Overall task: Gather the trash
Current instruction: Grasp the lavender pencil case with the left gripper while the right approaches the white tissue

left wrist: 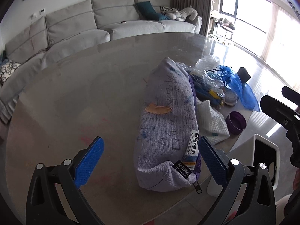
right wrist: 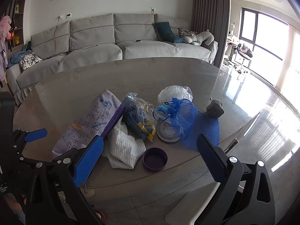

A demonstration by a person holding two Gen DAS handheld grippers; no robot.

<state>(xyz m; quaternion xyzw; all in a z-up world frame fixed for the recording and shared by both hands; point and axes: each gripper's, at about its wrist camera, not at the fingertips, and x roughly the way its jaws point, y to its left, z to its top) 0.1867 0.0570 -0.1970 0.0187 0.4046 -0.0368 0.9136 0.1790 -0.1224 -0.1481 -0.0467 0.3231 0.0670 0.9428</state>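
Note:
A lavender pencil case [left wrist: 166, 120] with ink scribbles lies on the glass table [left wrist: 75, 93]; it also shows in the right wrist view [right wrist: 88, 125]. Beside it lie a white crumpled cloth [right wrist: 124, 150], a purple lid [right wrist: 155, 159], a clear plastic bag with blue and yellow items [right wrist: 139, 118], a blue mesh pouch [right wrist: 187, 121], a round tin [right wrist: 168, 133], a clear wrapper [right wrist: 175, 92] and a grey lump [right wrist: 215, 108]. My left gripper [left wrist: 151, 161] is open, its fingers astride the case's near end. My right gripper [right wrist: 150, 161] is open just before the lid.
A grey sofa [right wrist: 120, 43] with cushions stands behind the table. A white chair [left wrist: 266, 159] sits under the table's near right edge. Bright windows [right wrist: 262, 35] are at the right. The table's left half [left wrist: 56, 112] is bare glass.

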